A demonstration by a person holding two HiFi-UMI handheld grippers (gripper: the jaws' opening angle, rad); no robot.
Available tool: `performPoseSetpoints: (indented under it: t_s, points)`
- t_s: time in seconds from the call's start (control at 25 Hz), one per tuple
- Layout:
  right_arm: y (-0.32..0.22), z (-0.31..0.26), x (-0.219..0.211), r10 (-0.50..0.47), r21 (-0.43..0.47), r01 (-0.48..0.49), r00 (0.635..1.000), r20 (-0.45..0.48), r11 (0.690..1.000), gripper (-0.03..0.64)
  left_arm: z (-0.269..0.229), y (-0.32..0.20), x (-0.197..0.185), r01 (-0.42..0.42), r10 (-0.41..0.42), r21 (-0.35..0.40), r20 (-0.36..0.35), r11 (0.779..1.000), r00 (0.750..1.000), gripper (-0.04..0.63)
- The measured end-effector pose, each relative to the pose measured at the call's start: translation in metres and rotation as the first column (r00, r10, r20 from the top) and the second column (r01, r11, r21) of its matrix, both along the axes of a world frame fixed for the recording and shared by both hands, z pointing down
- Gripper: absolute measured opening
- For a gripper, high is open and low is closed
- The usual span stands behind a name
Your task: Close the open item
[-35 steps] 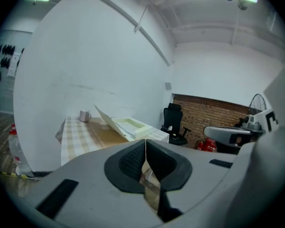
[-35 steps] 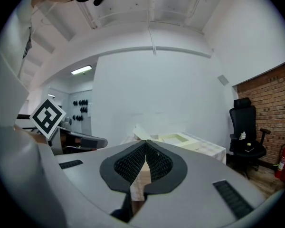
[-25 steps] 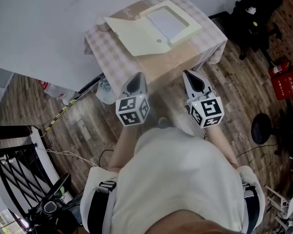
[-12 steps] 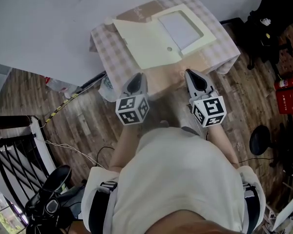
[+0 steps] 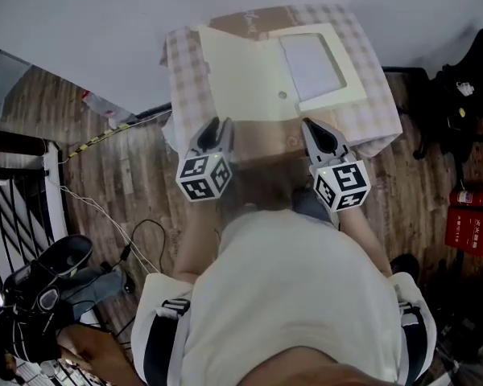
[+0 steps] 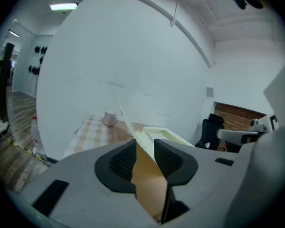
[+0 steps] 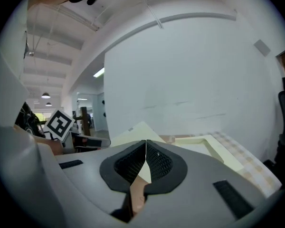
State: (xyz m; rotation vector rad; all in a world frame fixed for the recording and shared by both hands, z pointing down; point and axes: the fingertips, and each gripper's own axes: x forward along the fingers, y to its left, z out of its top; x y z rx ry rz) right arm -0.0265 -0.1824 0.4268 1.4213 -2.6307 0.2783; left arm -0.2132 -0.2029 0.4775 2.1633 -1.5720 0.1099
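A cream box (image 5: 315, 69) lies open on the checked tablecloth (image 5: 185, 63), its flat lid (image 5: 241, 83) folded out to the left of the tray. Both grippers hover at the table's front edge, short of the box. My left gripper (image 5: 217, 127) points at the lid's near corner. In the left gripper view its jaws (image 6: 143, 148) are opening, with a gap and nothing held between them; the lid's edge (image 6: 140, 137) shows beyond the gap. My right gripper (image 5: 310, 125) is shut and empty (image 7: 146, 146), and the box tray (image 7: 204, 144) lies ahead to its right.
A small cup (image 6: 109, 119) stands at the table's far left by the white wall. A black chair (image 5: 467, 87) and a red fire extinguisher (image 5: 471, 232) are on the right. A black rack (image 5: 16, 207) and cables (image 5: 105, 215) lie on the wooden floor at left.
The view has swung so that the table and box now lie straight ahead. Both grippers have come up to the table's front edge.
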Motion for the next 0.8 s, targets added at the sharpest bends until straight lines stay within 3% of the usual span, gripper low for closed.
performPoseSetpoints:
  t_s: [0.28, 0.56, 0.8]
  points:
    - [-0.031, -0.006, 0.023, -0.139, -0.003, 0.140, 0.990, 0.012, 0.990, 0.002, 0.006, -0.004, -0.010, 0.237, -0.237, -0.020, -0.001, 0.971, 0.972, 0.075]
    - [-0.050, -0.003, 0.046, -0.228, -0.008, 0.228, 0.974, 0.007, 0.974, 0.002, 0.000, -0.007, -0.006, 0.378, -0.378, -0.008, 0.009, 0.926, 0.926, 0.044]
    - [-0.062, 0.001, 0.070, -0.283, -0.011, 0.283, 0.959, 0.002, 0.959, 0.002, -0.025, -0.010, 0.018, 0.433, -0.433, 0.046, -0.007, 0.900, 0.901, 0.021]
